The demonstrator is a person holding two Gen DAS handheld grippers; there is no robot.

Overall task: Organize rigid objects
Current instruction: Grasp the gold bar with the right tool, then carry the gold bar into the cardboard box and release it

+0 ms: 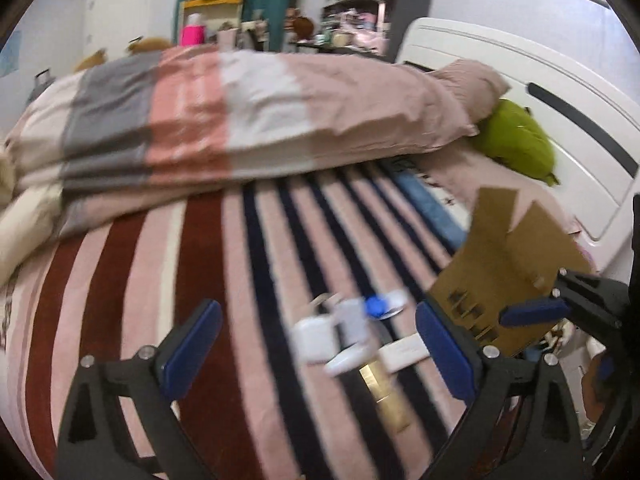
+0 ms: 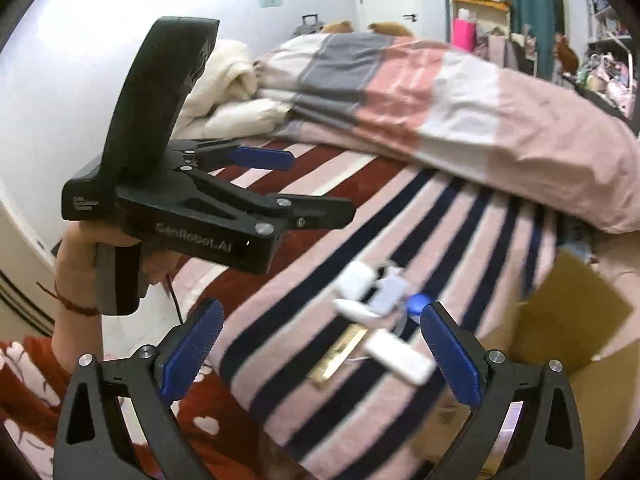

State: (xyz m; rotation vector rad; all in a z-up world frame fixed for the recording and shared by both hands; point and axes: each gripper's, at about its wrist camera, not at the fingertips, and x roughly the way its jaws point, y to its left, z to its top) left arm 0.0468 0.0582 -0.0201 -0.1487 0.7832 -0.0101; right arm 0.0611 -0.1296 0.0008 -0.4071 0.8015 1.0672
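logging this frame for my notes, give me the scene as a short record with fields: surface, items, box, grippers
surface: striped blanket on a bed
items: blurred cluster of small white objects, a blue cap, a gold bar-shaped thing
box: open cardboard box, at right of the cluster
left gripper: open, nothing held
right gripper: open, nothing held

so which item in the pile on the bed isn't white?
The flat gold bar, lying on a dark stripe at the pile's near end; the items around it, such as the white rectangular case, are white.
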